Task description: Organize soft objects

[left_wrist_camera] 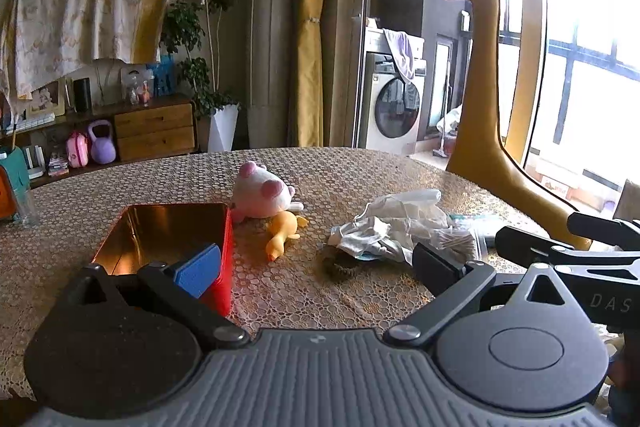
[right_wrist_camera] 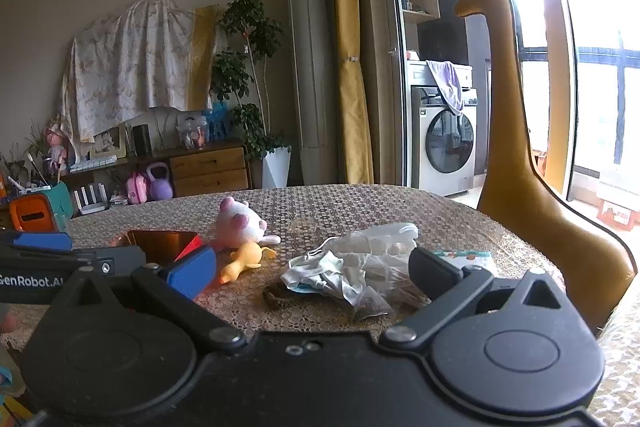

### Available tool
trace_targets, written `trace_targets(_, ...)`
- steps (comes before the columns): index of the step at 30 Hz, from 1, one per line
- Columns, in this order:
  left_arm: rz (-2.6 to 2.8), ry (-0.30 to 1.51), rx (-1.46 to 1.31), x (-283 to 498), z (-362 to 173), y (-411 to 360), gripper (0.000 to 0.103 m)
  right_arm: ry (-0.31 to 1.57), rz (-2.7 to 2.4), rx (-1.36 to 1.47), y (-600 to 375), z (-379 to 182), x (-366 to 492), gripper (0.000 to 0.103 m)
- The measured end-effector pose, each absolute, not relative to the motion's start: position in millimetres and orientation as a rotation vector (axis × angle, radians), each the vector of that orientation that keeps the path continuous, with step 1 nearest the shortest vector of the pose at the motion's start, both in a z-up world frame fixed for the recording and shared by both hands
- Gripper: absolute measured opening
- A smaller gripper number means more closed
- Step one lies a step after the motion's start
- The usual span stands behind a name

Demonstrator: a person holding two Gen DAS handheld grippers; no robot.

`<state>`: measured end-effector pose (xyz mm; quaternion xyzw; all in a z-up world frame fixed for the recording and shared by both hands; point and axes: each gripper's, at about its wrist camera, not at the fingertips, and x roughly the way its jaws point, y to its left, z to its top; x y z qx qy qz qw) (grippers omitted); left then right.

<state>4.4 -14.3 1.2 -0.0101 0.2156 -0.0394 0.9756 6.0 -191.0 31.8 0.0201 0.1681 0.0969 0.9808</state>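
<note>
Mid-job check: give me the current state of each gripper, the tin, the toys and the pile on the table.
left gripper: open, holding nothing.
right gripper: open, holding nothing.
red tin: lidless, nothing visible inside.
pink plush: lying on the table beside the tin.
yellow duck: on its side, against the plush.
plastic and cloth pile: crumpled, loose on the table.

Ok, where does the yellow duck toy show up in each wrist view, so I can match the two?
Left wrist: yellow duck toy lies centre frame on the table, right of the red tin, in front of the pink-and-white plush.
Right wrist: duck sits left of centre, below the plush.
Shared landmark: the giraffe figure at the right.
</note>
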Motion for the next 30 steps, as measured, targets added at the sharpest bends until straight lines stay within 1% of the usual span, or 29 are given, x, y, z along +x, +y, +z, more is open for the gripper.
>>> trace_targets(12, -0.113, 0.507, 0.051, 55, -10, -28, 0.103, 0.402, 0.192, 0.030, -203, 19, 47, 0.103)
trace_targets(22, -0.070, 0.634, 0.054, 131, -33, -23, 0.103, 0.480, 0.224, -0.043, -229, 0, 101, 0.103)
trace_targets(30, -0.013, 0.702, 0.002, 201, -42, -18, 0.103, 0.608, 0.182, -0.017, -262, -21, 156, 0.102)
